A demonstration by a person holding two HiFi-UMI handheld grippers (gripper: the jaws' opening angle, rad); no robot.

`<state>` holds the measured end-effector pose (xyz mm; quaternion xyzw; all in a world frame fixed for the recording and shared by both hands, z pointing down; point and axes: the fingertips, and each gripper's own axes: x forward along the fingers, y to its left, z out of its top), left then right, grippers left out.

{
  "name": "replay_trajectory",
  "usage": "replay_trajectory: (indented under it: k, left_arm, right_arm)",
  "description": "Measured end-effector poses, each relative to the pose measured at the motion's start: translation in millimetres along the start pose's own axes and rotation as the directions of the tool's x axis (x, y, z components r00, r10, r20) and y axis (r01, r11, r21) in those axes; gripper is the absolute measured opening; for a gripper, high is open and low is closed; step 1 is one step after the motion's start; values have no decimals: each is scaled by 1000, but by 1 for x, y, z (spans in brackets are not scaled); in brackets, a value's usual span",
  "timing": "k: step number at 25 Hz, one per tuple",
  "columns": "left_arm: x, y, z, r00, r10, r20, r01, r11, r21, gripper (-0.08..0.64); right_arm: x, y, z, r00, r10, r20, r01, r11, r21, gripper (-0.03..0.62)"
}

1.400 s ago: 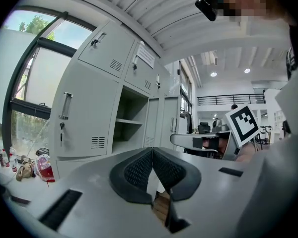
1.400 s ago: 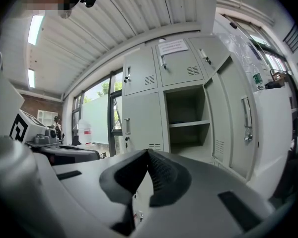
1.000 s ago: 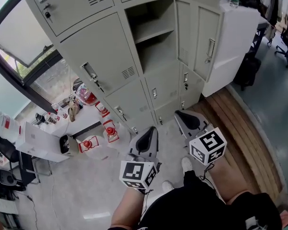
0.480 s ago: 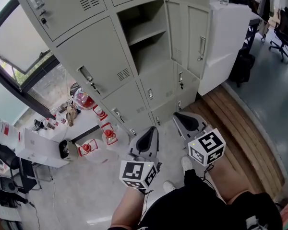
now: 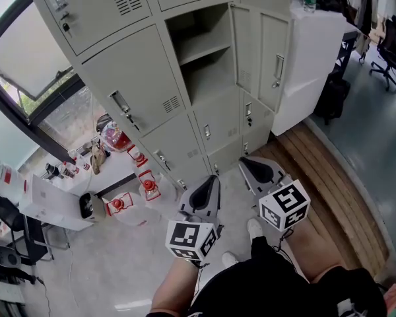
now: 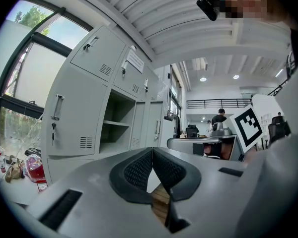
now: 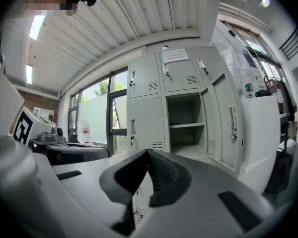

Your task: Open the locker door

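Note:
A grey bank of lockers [image 5: 138,84] stands ahead. One middle locker [image 5: 208,55] gapes open, bare inside with a single shelf [image 5: 204,43]; its door [image 5: 269,61] is swung out to the right, handle [image 5: 277,70] facing me. The same open locker [image 6: 116,128] [image 7: 185,125] shows in both gripper views. My left gripper [image 5: 204,191] is shut and empty, held low in front of the bottom lockers. My right gripper [image 5: 256,169] is shut too, with nothing in it, well short of the door.
A closed locker [image 5: 133,84] with a handle and key sits left of the open one. Red lanterns [image 5: 150,182] and clutter lie on the floor at the left. A wooden platform [image 5: 330,197] runs along the right. A white cabinet [image 5: 313,65] stands beside the open door.
The view has shifted slightly; both grippers stay shut at about the same place below the lockers. The locker door stands open throughout.

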<state>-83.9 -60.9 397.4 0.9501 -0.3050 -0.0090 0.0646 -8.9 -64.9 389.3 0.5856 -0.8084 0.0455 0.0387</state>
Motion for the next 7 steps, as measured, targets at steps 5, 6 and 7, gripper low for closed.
replay_trajectory:
  k: [5, 6, 7]
  left_arm:
    - [-3, 2, 0, 1000, 5, 3, -5, 1000, -3, 17]
    - [-3, 2, 0, 1000, 6, 4, -6, 1000, -3, 17]
    - [-4, 3, 0, 1000, 7, 5, -7, 1000, -3, 17]
  right_arm:
    - [1, 5, -3, 1000, 9, -4, -9, 1000, 3, 54]
    - [1, 6, -3, 1000, 10, -4, -10, 1000, 4, 54]
    - [2, 6, -3, 1000, 10, -4, -10, 1000, 5, 54]
